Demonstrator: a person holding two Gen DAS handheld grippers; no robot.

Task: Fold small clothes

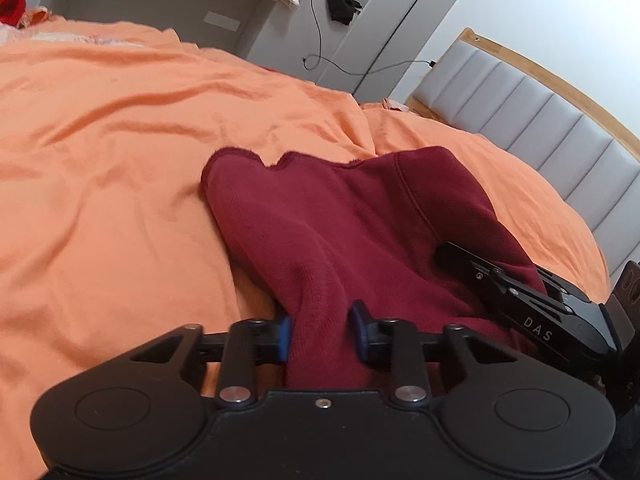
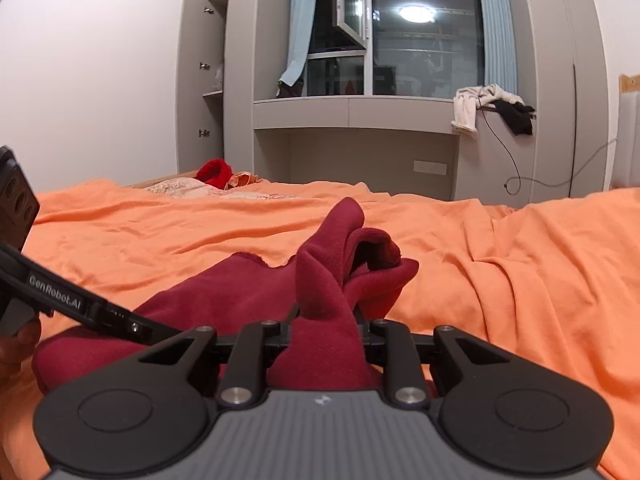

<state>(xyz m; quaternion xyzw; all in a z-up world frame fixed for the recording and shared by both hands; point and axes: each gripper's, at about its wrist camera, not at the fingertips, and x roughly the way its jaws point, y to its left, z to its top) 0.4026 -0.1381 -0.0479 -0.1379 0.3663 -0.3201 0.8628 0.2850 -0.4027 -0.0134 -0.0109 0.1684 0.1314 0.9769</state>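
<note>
A dark red small garment point(image 1: 340, 224) lies on the orange bedsheet point(image 1: 100, 160). My left gripper point(image 1: 320, 332) is shut on its near edge, the cloth bunched between the blue pads point(image 1: 283, 334). My right gripper point(image 2: 326, 320) is shut on another part of the same garment point(image 2: 224, 292), lifting a bunched fold that stands up in front of it. In the left wrist view the right gripper point(image 1: 444, 256) comes in from the right with its tip buried in the cloth. In the right wrist view the left gripper's body point(image 2: 80, 304) shows at the left.
A grey padded headboard point(image 1: 540, 120) with a wooden rim runs along the right. A grey desk and wardrobe unit point(image 2: 360, 120) stands beyond the bed, with clothes point(image 2: 492, 108) and a cable hanging off it. Red and pale clothes point(image 2: 216, 174) lie at the far bed edge.
</note>
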